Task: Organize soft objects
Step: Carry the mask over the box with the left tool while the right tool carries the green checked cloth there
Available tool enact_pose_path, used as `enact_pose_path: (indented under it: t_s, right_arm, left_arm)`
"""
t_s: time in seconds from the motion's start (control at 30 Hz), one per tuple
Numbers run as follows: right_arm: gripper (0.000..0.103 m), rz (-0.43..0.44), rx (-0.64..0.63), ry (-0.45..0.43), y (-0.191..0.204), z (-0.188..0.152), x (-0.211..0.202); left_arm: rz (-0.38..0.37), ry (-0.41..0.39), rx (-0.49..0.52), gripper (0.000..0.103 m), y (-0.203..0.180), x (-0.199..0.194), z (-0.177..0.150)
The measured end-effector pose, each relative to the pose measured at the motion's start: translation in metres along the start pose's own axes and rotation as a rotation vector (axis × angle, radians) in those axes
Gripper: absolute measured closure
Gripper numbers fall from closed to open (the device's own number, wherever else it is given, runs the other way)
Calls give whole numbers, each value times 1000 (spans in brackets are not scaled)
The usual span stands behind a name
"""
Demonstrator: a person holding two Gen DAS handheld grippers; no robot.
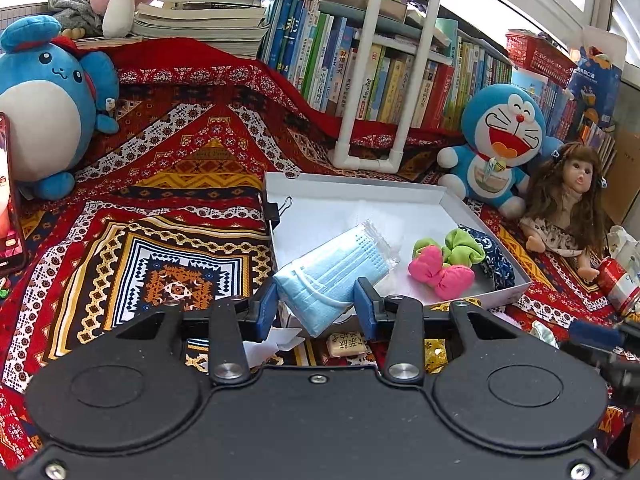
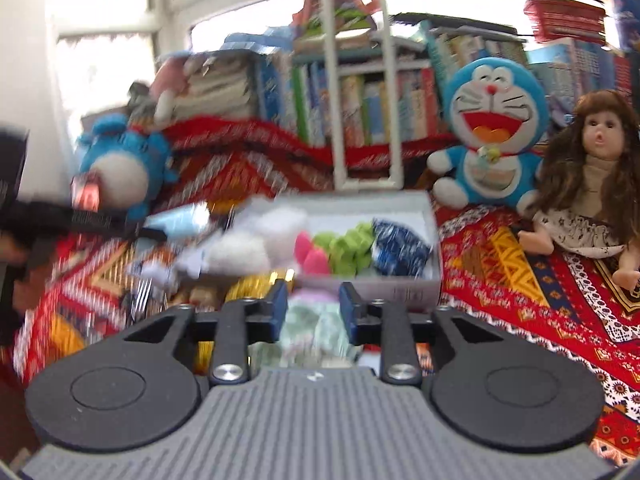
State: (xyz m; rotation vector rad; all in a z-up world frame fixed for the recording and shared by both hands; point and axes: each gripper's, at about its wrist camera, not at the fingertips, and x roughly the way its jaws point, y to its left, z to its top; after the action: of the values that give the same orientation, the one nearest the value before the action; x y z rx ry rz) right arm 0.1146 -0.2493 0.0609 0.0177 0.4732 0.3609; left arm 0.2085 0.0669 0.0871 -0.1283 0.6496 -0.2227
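A white box (image 1: 448, 196) lies on the patterned cloth. A pink bow (image 1: 440, 274), a green scrunchie (image 1: 460, 246) and a dark blue patterned cloth (image 1: 496, 256) lie in it. A wrapped pack of light blue face masks (image 1: 332, 272) rests over the box's near left corner, between the fingers of my left gripper (image 1: 316, 308), whose jaws stand apart around it. In the blurred right wrist view the box (image 2: 400, 292) shows the same items. My right gripper (image 2: 313, 306) has a pale green and pink soft thing (image 2: 314, 324) between its fingers, just before the box.
A blue round plush (image 1: 44, 104) sits at the left, a Doraemon plush (image 1: 500, 144) and a doll (image 1: 568, 200) at the right. Books and a white pipe frame (image 1: 372, 80) stand behind. A phone (image 1: 8, 200), a red can (image 1: 618, 284) and small wrapped sweets (image 1: 346, 344) lie around.
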Motion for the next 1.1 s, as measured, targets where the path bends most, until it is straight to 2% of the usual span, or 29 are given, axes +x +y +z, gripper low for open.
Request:
enact_pose_path:
  t_s: [0.07, 0.2, 0.23, 0.27, 0.3, 0.53, 0.73, 0.97, 1.1]
  right_arm:
    - [37, -2, -42, 23, 6, -6, -1]
    - [36, -24, -107, 71, 15, -15, 1]
    - [48, -27, -114, 80, 17, -17, 2]
    - [66, -32, -114, 85, 18, -18, 2]
    - [67, -35, -107, 86, 19, -19, 2]
    - [71, -96, 6, -39, 7, -5, -15]
    - [71, -108, 63, -80, -7, 20, -11]
    - [70, -53, 211, -129, -28, 63, 21]
    - [70, 4, 312, -94, -39, 84, 53]
  left_arm:
    - [0, 2, 1, 64, 0, 0, 0]
    - [-4, 4, 9, 64, -1, -1, -1]
    - [-5, 4, 10, 64, -1, -1, -2]
    - [-5, 5, 10, 64, -2, -1, -2]
    - [-5, 6, 10, 64, -3, 0, -1]
    - [1, 7, 5, 64, -1, 2, 1]
    - [-4, 11, 6, 64, -4, 9, 9]
    - [-27, -36, -38, 64, -9, 25, 37]
    - [-32, -19, -51, 64, -13, 42, 55]
